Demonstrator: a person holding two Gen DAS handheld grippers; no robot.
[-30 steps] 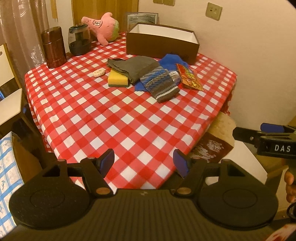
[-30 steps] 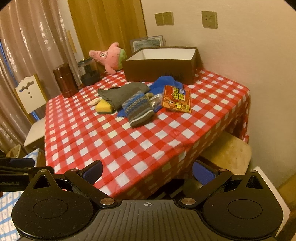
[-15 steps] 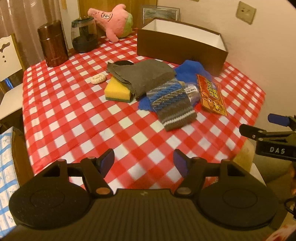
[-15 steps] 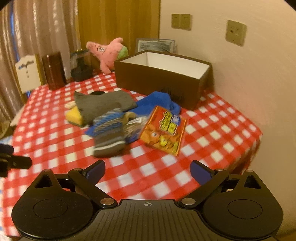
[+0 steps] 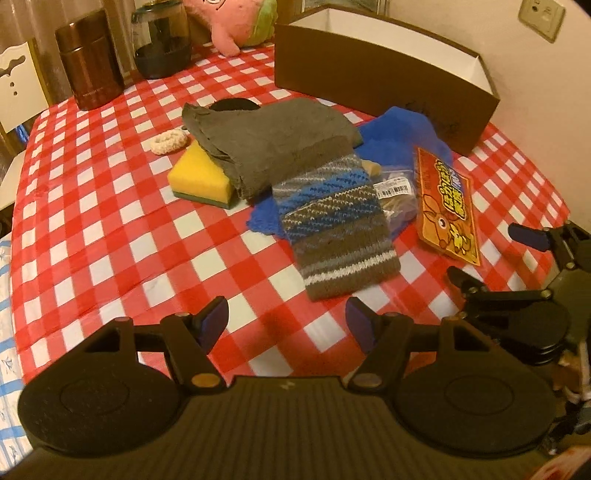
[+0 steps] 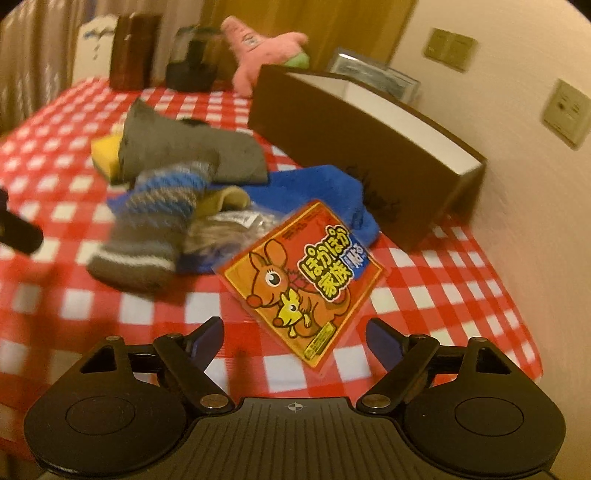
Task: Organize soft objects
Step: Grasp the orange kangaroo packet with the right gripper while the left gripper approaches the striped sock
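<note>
A pile of soft things lies mid-table: a striped knit sock (image 5: 338, 221) (image 6: 155, 229), a grey cloth (image 5: 269, 140) (image 6: 184, 151), a blue cloth (image 5: 402, 136) (image 6: 321, 192) and a yellow sponge (image 5: 201, 177) (image 6: 105, 155). An orange packet (image 5: 445, 206) (image 6: 306, 280) lies at the pile's right. Behind stands an open brown box (image 5: 384, 81) (image 6: 354, 147). My left gripper (image 5: 288, 319) hovers open just short of the sock, nothing between its fingers. My right gripper (image 6: 295, 341) (image 5: 517, 258) is over the packet's near corner, its jaws closing with nothing pressed between them.
At the back stand a pink plush star (image 5: 236, 22) (image 6: 266, 48), a brown canister (image 5: 90, 66) and a dark glass jar (image 5: 162, 40). A small cream knitted ring (image 5: 168, 142) lies left of the sponge. The red checked tablecloth (image 5: 110, 229) runs to the table's edge on the right.
Both grippers have come forward and down over the table toward the pile. The right gripper has rolled, and its jaws stand narrower than before.
</note>
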